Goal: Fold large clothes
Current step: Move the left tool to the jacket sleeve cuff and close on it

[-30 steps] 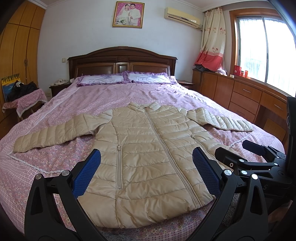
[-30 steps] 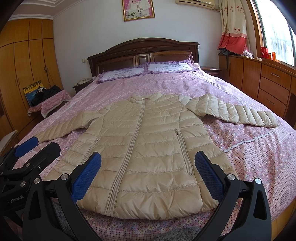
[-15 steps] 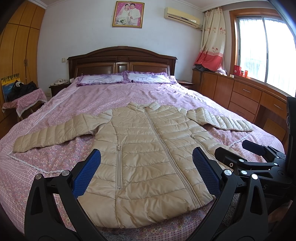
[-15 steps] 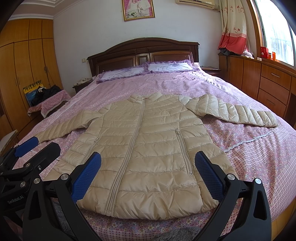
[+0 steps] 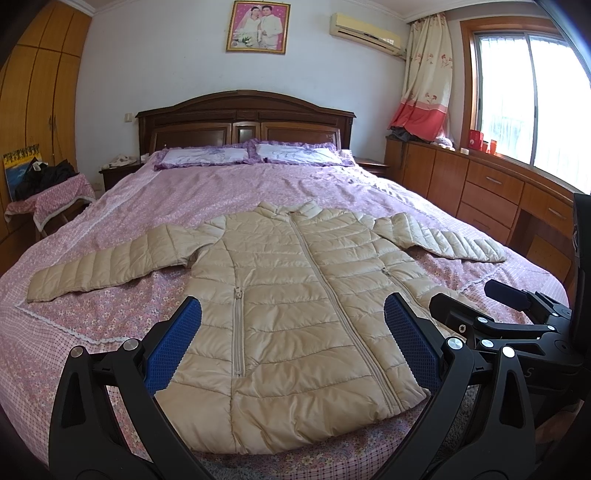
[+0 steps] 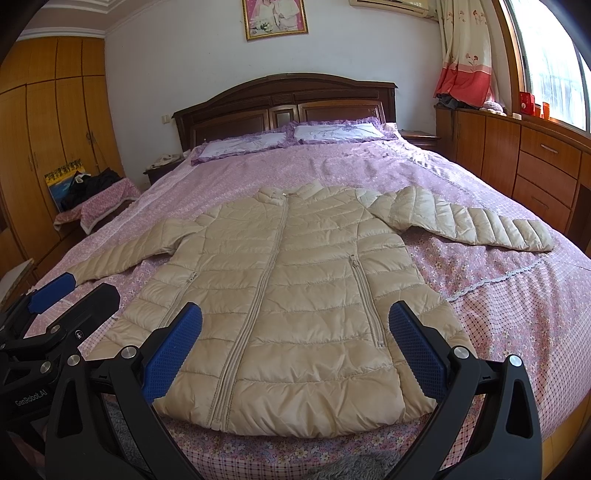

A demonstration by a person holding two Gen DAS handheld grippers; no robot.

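Tools (image 5: 291,343) (image 6: 295,343) hover spread above flat jacket (image 5: 295,295)

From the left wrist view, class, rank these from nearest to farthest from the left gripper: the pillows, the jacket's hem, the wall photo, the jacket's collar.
1. Jacket's hem, just ahead of the left gripper.
2. Jacket's collar, mid-bed.
3. Pillows, at the headboard.
4. Wall photo, above the headboard.

A beige padded jacket (image 6: 280,295) lies flat on the pink bed (image 6: 517,295), zipped, sleeves spread, hem at the foot edge. The right gripper (image 6: 295,343) hovers wide open above the hem; the left gripper (image 6: 70,295) sits beside it.
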